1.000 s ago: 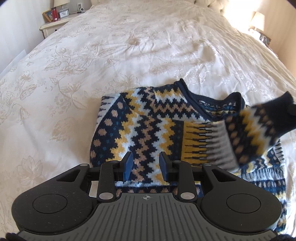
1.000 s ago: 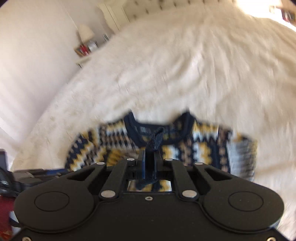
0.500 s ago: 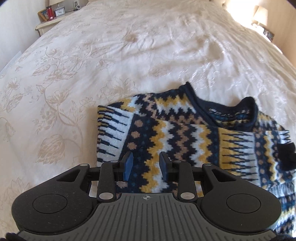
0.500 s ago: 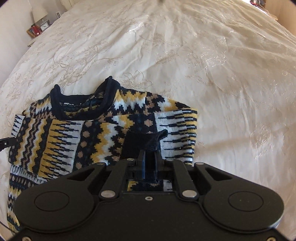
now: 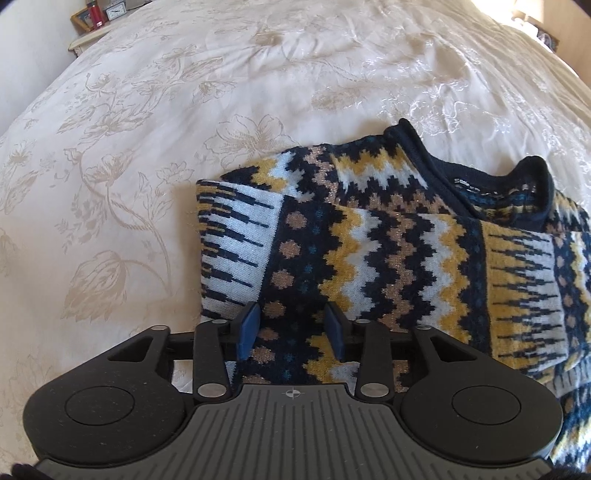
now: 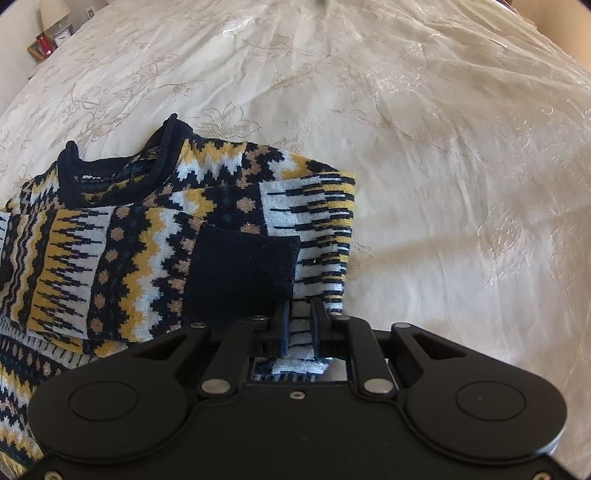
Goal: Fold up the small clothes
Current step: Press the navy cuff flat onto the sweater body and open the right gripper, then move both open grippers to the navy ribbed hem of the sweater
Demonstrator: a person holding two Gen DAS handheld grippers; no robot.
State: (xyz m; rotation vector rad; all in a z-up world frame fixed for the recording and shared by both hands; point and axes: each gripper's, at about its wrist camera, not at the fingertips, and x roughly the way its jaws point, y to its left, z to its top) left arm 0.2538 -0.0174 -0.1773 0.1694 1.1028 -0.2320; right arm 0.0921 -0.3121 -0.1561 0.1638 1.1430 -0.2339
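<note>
A small knitted sweater [image 5: 388,251] [image 6: 155,236] in navy, yellow, white and tan zigzags lies on the bed, both sleeves folded across its chest. Its navy cuff [image 6: 243,273] rests flat on the front. My left gripper [image 5: 293,326] hovers low over the sweater's left side; its jaws are opening and nothing is pinched between them. My right gripper [image 6: 298,321] sits just behind the navy cuff; its jaws are opening with a narrow gap, and the cuff lies free ahead of the fingertips.
A cream bedspread [image 5: 147,147] with a tan floral print covers the bed all around the sweater. A bedside table [image 5: 88,37] with a clock and a red object stands at the far left. A lamp [image 6: 53,14] is beside it.
The right gripper carried the sleeve down across the sweater, laid it flat and let the cuff go. The left gripper sank closer to the sweater's left side and its jaws widened.
</note>
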